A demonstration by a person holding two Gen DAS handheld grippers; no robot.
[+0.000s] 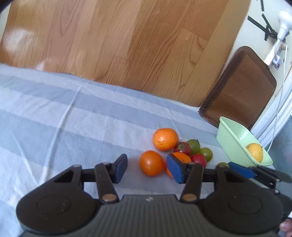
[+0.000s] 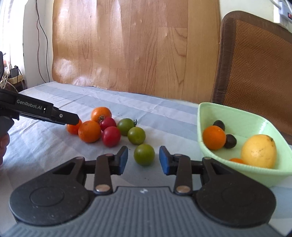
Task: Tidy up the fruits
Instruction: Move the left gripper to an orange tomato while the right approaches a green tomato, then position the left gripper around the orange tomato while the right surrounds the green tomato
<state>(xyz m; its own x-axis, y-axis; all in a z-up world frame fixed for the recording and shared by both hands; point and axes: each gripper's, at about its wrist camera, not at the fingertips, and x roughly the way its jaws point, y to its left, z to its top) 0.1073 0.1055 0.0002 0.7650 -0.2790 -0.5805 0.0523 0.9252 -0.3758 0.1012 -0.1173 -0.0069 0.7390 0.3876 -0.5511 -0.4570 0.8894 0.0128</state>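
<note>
My left gripper [image 1: 148,168] is open with an orange fruit [image 1: 151,162] between its fingers, not touching. More oranges [image 1: 165,139], red tomatoes [image 1: 199,159] and green tomatoes [image 1: 193,145] lie beside it on the striped cloth. My right gripper [image 2: 143,159] is open around a green tomato [image 2: 144,154] on the cloth. The pale green bowl [image 2: 242,118] to its right holds an orange [image 2: 213,137], a yellow fruit [image 2: 258,151] and two dark fruits [image 2: 230,141]. The left gripper shows in the right wrist view [image 2: 72,120] at the orange cluster [image 2: 89,131].
A blue-and-white striped cloth [image 1: 63,118] covers the table. A wood-grain wall [image 2: 127,45] stands behind it. A brown woven mat [image 2: 259,69] leans behind the bowl. Cables and a power strip [image 2: 284,11] hang on the wall at the sides.
</note>
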